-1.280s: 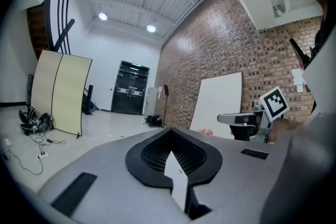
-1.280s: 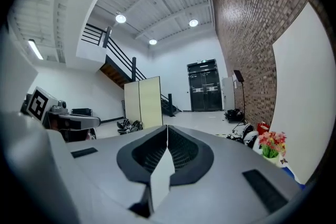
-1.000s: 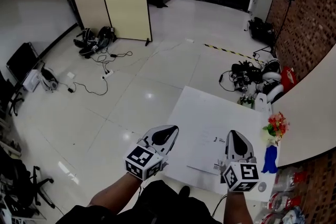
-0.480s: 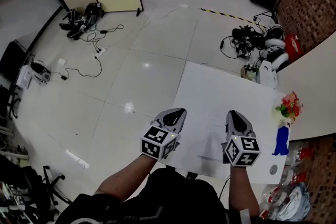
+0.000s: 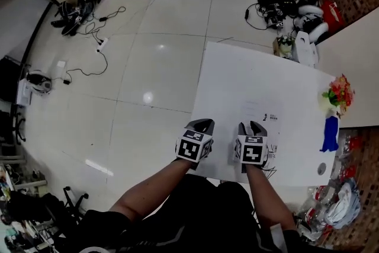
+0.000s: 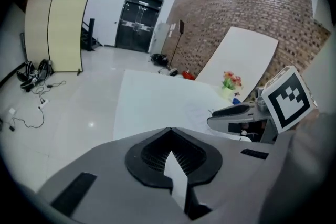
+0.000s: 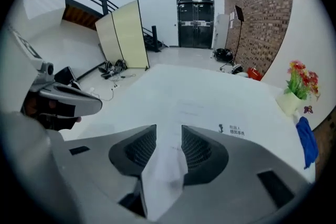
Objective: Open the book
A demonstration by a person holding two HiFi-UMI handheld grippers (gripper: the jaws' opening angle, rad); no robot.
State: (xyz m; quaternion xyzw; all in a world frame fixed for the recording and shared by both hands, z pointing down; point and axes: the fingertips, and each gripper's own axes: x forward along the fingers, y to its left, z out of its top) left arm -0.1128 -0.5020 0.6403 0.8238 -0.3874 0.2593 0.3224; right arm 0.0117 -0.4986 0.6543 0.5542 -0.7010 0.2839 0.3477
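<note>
The only container in sight is one vase (image 7: 290,103) at the table's (image 5: 237,68) far right edge, holding a bunch of red and yellow flowers (image 7: 302,77). One blue cloth (image 7: 307,144) lies just beside it, nearer the person.

There is one book (image 5: 260,121). It is white with a small line of dark print, and it lies closed and flat on the table, just ahead of the right gripper (image 5: 250,126) and apart from it.

There are two grippers, one in each hand. They hang side by side and close together over the table's near edge. Both forearms are bare and reach in from the bottom of the head view, drawing toward each other. Both grippers point away from the person and slope down at the tabletop, their marker cubes facing up.

The left gripper (image 5: 201,125) has its jaw tips pressed together, with nothing caught between them. The right gripper's jaws have just been opening. They now stand apart, and only the white tabletop shows through the gap.
</note>
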